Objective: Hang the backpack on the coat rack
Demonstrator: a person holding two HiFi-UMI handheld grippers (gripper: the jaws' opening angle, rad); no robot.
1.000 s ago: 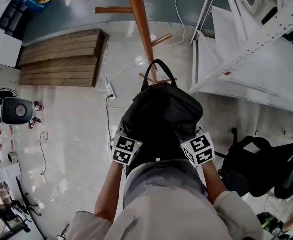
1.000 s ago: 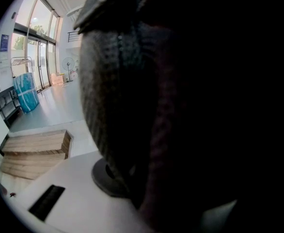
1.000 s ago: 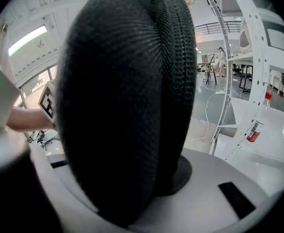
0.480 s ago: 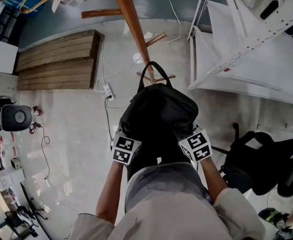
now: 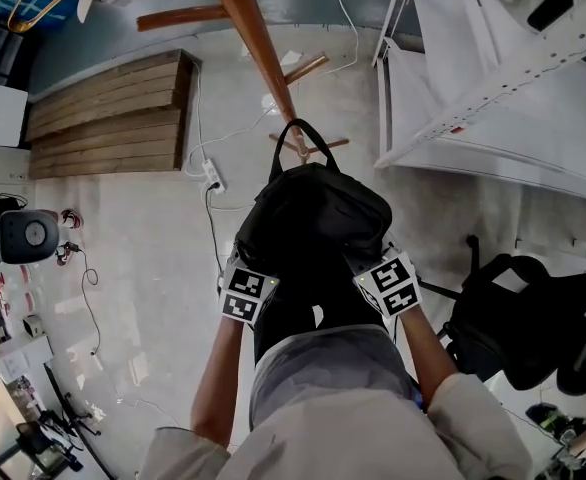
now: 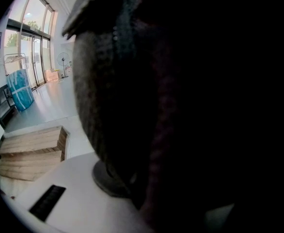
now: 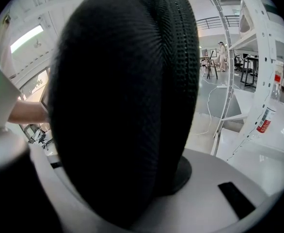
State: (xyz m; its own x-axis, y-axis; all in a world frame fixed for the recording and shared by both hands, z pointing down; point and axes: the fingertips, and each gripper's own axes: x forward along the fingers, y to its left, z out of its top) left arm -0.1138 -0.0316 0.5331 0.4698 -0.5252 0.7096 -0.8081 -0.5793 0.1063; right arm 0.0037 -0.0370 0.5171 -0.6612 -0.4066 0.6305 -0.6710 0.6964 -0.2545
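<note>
Pale glossy floor (image 5: 143,258), wooden platform (image 5: 103,118), white shelving (image 5: 493,98), tall windows (image 6: 33,38)

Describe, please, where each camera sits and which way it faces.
Head view: on the person's head, facing steeply down at the backpack before the coat rack; torso, both forearms, left gripper and right gripper show.
Left gripper view: on the left gripper, facing along its jaws, which pinch backpack cloth; one white jaw shows, no body.
Right gripper view: on the right gripper, likewise clamped on the backpack; one white jaw shows, shelving beyond.
Shared: head and left gripper views both show the wooden platform.
</note>
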